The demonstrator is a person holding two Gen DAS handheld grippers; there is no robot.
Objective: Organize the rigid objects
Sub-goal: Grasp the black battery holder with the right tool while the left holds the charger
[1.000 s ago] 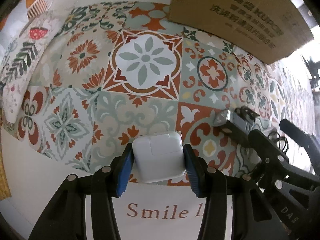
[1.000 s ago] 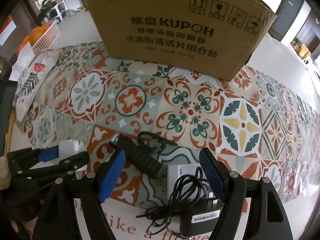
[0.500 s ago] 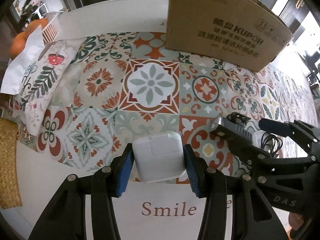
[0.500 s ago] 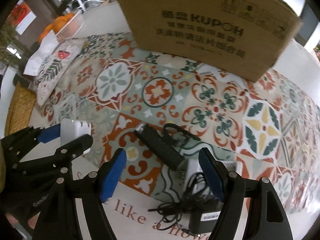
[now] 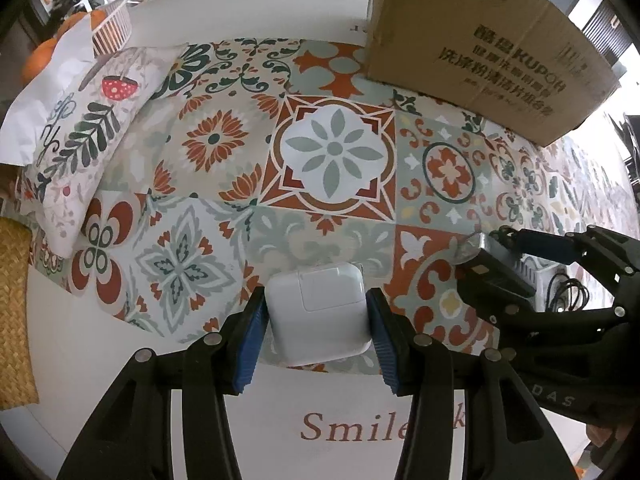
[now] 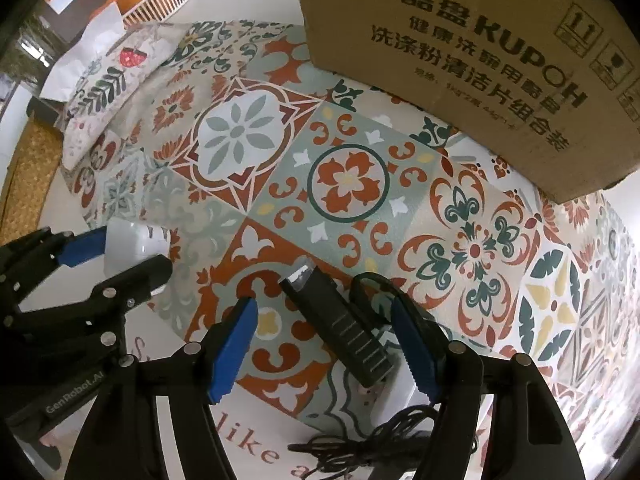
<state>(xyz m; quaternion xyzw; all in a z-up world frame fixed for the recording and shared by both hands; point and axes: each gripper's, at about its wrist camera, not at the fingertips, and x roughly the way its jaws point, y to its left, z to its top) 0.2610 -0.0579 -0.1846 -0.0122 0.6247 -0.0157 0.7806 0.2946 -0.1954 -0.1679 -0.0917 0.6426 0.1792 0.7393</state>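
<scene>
- White plastic first: the white charger block point(image 5: 318, 312) sits squeezed between the blue pads of the left gripper point(image 5: 316, 320), just as it did a second ago (no slip, the same face up). It is held low over the near edge of the patterned mat point(image 5: 332, 152), above the printed word "Smile".
- Blue pads of the right gripper point(image 6: 324, 340) are drawing together at this moment; a second ago they stood wider and straddled a loose area with the cable pile. Now the black ridged device point(image 6: 340, 320) lies slantwise between them, its pale tip pointing away, and neither pad presses on it yet: there is a clear gap at the left pad, while the right pad is close beside it.
- The view has also swung since then, so the device has come to the middle of the jaws, which I read as lining up for a pick.
- Under and beside the device lie a white adapter point(image 6: 384, 396) and a tangle of black cable point(image 6: 384, 440); the closing pads could snag the cable loop at the right.
- Farther off, the cardboard box point(image 6: 460, 60) stands at the mat's far edge, the likely destination, though its opening is not in sight.
- A floral pillow point(image 5: 80, 136) lies far left.
</scene>
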